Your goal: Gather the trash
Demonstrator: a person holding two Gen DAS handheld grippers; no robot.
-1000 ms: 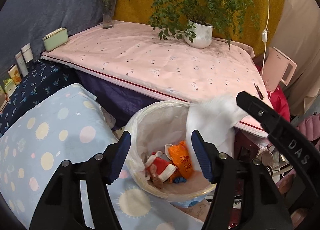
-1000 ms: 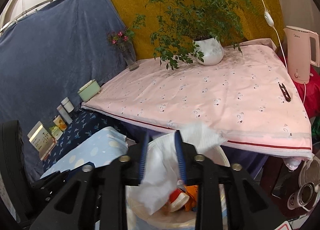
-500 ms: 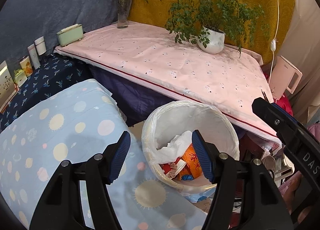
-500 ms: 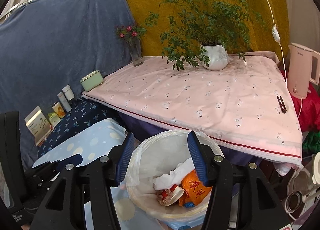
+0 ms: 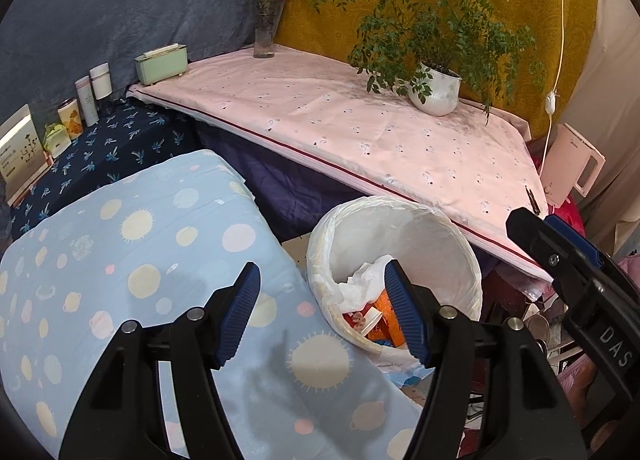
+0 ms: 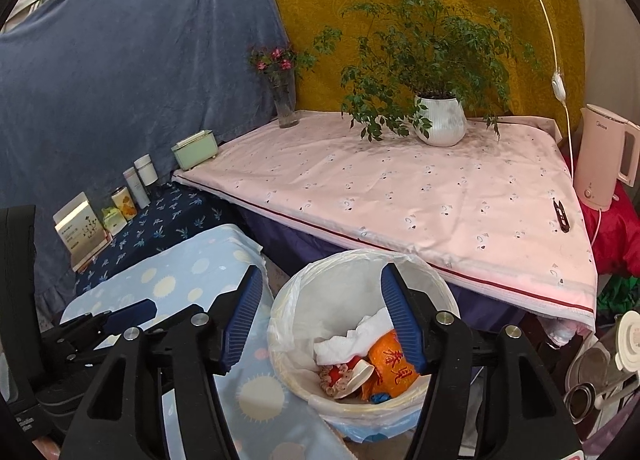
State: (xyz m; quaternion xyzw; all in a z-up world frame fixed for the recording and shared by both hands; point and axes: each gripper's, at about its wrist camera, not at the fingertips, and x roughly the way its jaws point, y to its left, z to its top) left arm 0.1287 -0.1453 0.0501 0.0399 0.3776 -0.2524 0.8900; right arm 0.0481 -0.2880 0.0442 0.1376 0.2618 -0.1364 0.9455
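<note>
White tissue (image 6: 352, 338) in bin (image 6: 280, 324), below right tool (image 6: 320, 318).

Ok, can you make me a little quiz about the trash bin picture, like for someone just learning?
1. True or false: the white tissue lies inside the trash bin.
2. What stands in the white pot on the pink table: a) green plant b) kettle c) books?
3. What is the right hand-held gripper holding?

Key: 1 true. 2 a. 3 nothing; its jaws have just been opening, with nothing between them.
</note>
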